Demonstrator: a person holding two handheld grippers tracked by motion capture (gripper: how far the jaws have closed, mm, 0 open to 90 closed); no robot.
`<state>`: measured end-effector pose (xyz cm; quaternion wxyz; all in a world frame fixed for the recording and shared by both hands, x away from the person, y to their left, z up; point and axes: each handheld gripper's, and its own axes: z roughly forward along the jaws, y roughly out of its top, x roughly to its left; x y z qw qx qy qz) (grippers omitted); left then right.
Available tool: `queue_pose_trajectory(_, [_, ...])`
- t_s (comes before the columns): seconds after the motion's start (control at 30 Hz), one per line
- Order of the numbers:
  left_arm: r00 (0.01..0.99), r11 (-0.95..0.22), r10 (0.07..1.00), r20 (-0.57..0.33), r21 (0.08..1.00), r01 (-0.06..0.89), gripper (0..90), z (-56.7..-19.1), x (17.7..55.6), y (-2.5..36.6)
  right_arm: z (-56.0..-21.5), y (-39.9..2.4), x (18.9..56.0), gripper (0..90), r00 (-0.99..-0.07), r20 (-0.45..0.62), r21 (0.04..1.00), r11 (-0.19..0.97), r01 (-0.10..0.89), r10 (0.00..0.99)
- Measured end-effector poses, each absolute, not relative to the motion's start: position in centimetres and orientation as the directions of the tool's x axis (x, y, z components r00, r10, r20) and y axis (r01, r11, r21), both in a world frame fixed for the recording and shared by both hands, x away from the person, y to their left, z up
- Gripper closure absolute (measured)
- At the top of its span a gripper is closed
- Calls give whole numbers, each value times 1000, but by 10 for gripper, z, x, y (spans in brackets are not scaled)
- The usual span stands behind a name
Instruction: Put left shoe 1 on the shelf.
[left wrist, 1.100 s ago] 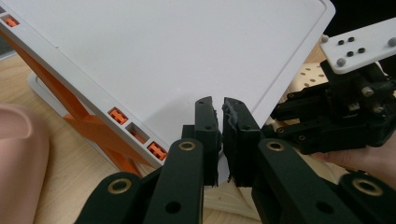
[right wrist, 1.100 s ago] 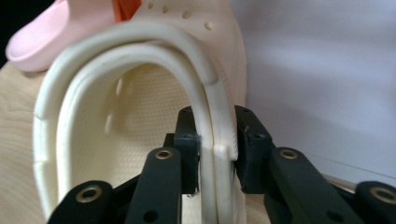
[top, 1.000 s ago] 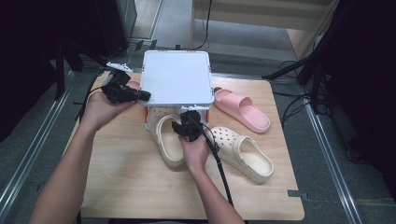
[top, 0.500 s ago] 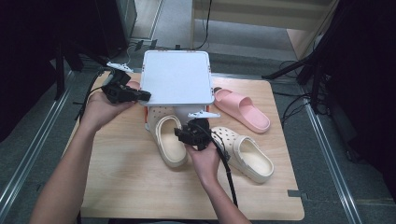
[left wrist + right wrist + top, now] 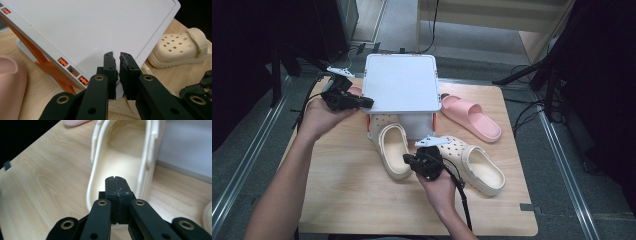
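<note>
A white box lid point(image 5: 401, 82) is tilted up over its pale box point(image 5: 418, 124), which has orange latches point(image 5: 63, 62). My left gripper point(image 5: 368, 103) point(image 5: 119, 56) is shut on the lid's left rim. A cream clog point(image 5: 392, 150) point(image 5: 120, 157) lies sole down in front of the box, its toe under the lid. My right gripper point(image 5: 408, 160) point(image 5: 115, 180) hovers at that clog's heel. Its jaws have just been closing and now meet with nothing between them. A second cream clog point(image 5: 477, 165) point(image 5: 178, 47) lies to the right.
A pink slide point(image 5: 469, 117) lies at the back right of the wooden table point(image 5: 347, 200). Another pink shoe point(image 5: 10, 82) sits by the box's left side. The right gripper point(image 5: 200, 87) edges into the left gripper view. Dark stands and cables surround the table.
My right gripper has drawn back from the box toward the near edge, along the left clog to its heel. The left hand and the raised lid have kept still.
</note>
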<state>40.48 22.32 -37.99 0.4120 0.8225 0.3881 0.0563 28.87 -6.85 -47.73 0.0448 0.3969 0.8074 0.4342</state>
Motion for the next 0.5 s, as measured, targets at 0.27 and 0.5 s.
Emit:
queue_pose_trajectory(0.27, [693,-361,686,-223,723,589,836,-380,405,223,-486,-65,266,900,-758,212,759,384,525,618])
queue_pose_trajectory(0.5, [693,-362,687,-219,724,587,838,-380,404,223,-499,-68,251,900,-786,131,750,459,477,604])
